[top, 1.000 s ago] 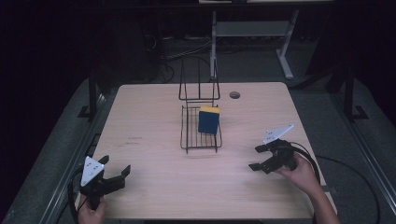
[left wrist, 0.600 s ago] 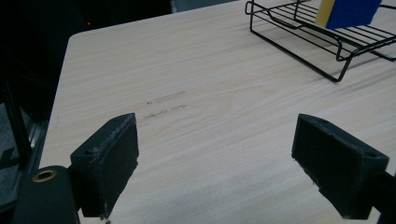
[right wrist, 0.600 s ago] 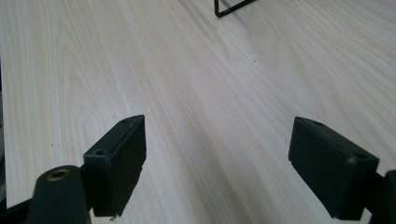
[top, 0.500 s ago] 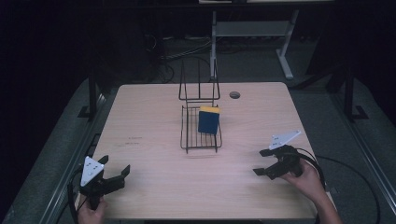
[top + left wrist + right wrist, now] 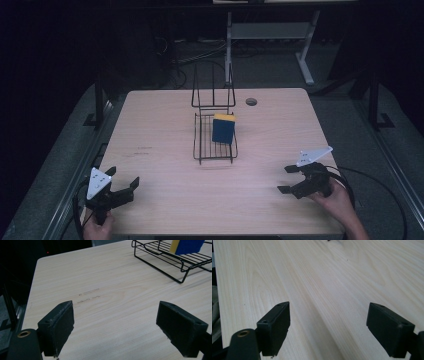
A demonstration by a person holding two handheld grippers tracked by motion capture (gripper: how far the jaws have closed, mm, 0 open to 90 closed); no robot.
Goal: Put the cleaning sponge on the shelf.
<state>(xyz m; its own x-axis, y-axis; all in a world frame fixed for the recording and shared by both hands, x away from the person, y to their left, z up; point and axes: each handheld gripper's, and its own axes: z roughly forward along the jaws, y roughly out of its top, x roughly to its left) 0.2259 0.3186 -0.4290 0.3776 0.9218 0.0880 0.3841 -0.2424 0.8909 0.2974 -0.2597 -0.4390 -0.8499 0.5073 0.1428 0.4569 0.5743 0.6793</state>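
Both grippers rest at the near edge of the table [image 5: 165, 125], jaws spread wide and holding nothing: left gripper [image 5: 122, 186] at the near-left corner, right gripper [image 5: 288, 179] at the near-right, each well apart from the work. Between them, toward the middle of the table, stands a black wire rack [image 5: 215, 142]; a blue-and-yellow sponge [image 5: 223, 128] leans upright inside it, against its right side. Judged from this layout, the sponge sits in the rack and neither gripper is engaged, so the step in hand is either a start or a finish. Any next move on the sponge calls for a long forward reach over bare wood, then a descent between the rack's wires. High view: gives the whole arrangement, both hands, the rack's upright back and a small round hole [image 5: 251, 101] beyond it. Left gripper view: shows the rack's front corner [image 5: 183, 277] and the sponge's lower edge [image 5: 186, 246] at close range, plus faint marks [image 5: 88, 296] on the wood. Right gripper view: bare grain between its open jaws
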